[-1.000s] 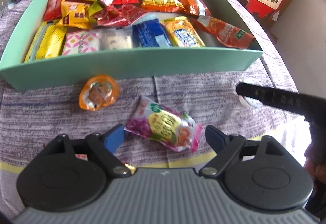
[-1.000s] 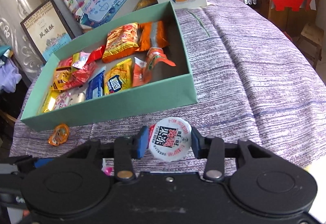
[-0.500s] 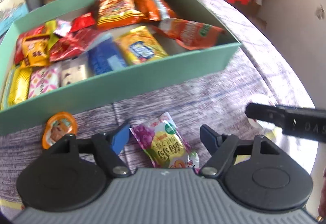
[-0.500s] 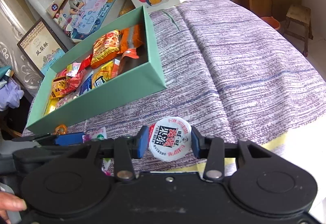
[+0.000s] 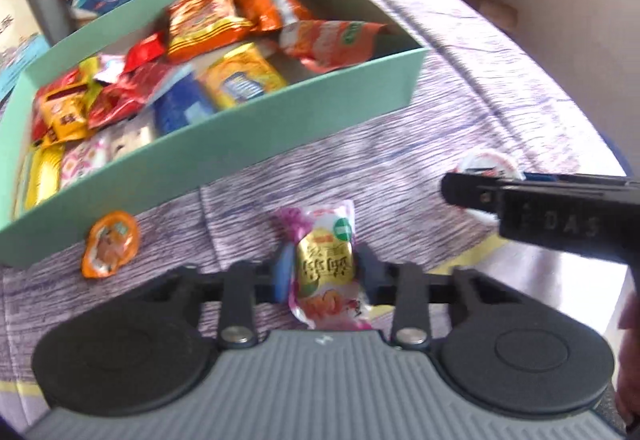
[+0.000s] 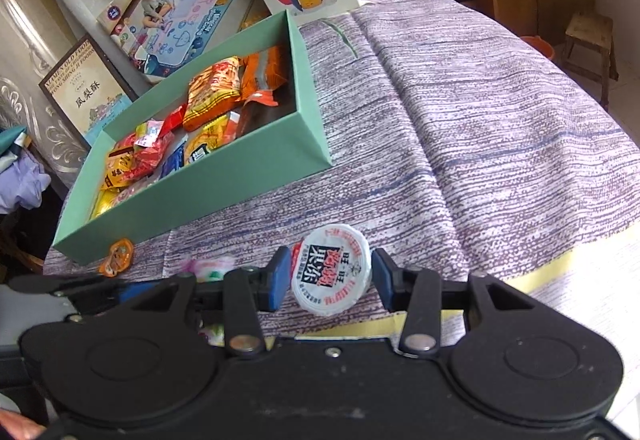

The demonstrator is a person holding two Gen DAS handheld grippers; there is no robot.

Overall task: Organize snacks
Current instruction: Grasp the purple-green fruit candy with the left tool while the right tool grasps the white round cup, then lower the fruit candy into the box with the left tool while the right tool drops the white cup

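Box [image 5: 208, 143] ahead-left of both | my left hand-held gripper [image 5: 322, 274] just closed across packet [image 5: 326, 264], nearer | right hand-held gripper [image 6: 326, 276] clamps cup [image 6: 330, 270]

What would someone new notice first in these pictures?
Probably the green box full of bright snack packets, sitting on the purple cloth. Next, the left claw, whose jaws have just been closing, pinching a pink candy packet, and the right claw gripping a white jelly cup. An orange jelly cup lies loose by the box.
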